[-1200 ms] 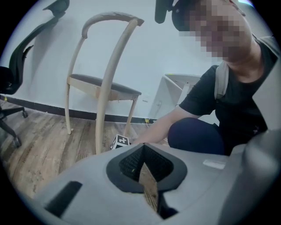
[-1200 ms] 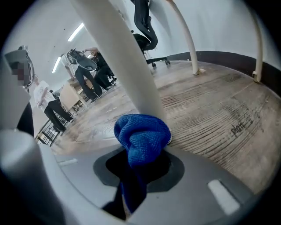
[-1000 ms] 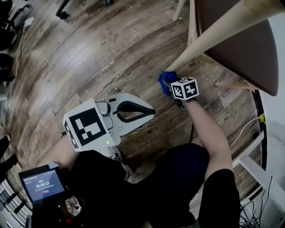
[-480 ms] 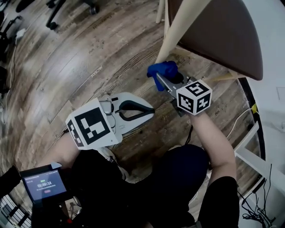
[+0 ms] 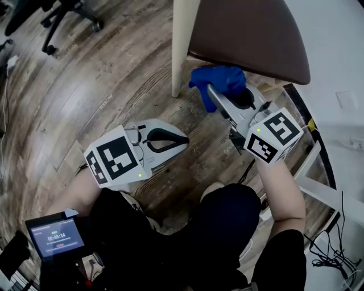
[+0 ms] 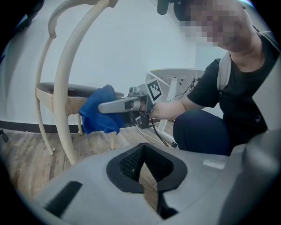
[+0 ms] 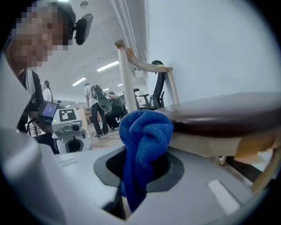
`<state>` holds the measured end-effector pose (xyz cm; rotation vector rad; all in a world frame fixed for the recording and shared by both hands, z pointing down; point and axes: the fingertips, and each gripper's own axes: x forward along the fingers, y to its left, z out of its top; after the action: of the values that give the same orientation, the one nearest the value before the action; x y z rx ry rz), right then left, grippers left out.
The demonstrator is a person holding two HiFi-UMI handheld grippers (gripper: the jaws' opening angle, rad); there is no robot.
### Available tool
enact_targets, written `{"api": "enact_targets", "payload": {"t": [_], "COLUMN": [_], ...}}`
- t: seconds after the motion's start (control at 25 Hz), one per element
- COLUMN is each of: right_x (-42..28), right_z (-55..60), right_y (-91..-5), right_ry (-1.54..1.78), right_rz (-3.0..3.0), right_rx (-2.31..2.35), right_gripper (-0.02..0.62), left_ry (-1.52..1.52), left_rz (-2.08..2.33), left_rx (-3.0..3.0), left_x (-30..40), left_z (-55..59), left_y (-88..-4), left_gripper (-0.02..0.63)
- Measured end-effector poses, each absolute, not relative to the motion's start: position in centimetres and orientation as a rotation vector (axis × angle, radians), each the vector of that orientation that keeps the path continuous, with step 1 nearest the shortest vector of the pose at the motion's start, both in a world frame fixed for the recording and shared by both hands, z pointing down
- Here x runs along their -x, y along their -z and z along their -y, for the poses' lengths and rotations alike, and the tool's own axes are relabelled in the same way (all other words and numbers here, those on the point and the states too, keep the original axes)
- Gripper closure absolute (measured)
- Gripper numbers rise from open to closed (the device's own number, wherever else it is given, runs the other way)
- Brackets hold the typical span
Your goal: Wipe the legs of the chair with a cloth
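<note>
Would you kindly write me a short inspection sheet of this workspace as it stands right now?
Surface: wood-plank floor, no spills seen.
Job's things: chair, cream legs, brown seat; blue cloth beside its front leg, contact unclear.
Clutter: nothing seen.
Grippers: right gripper shut on the blue cloth; left gripper shut, empty, low over the floor.
Cables: black cable below the right gripper; cable tangle near the wall.
Surroundings: office chair base, white wall, white frame.
</note>
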<state>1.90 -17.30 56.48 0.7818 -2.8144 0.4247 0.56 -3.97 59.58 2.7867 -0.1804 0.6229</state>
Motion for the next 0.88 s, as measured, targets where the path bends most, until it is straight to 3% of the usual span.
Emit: {"api": "enact_targets", "payload": {"t": [0.56, 0.88], "right_x": [-24.3, -25.8], "right_z": [21.8, 23.1], "right_y": [-56.7, -63.1], "right_ry": [-0.532, -0.637], "right_rz": [2.532, 2.489], "right_rx": [-1.501, -1.530], "right_gripper": [0.512, 0.512], "left_ry": [-0.666, -0.712], "left_rz": [0.172, 0.195], "left_rx": [-2.783, -2.723], "left_x": [-1.6, -1.4], "left_z": [4.7, 5.5], "left_y": [-60.0, -62.6], "left_gripper": [0.607, 0.607]}}
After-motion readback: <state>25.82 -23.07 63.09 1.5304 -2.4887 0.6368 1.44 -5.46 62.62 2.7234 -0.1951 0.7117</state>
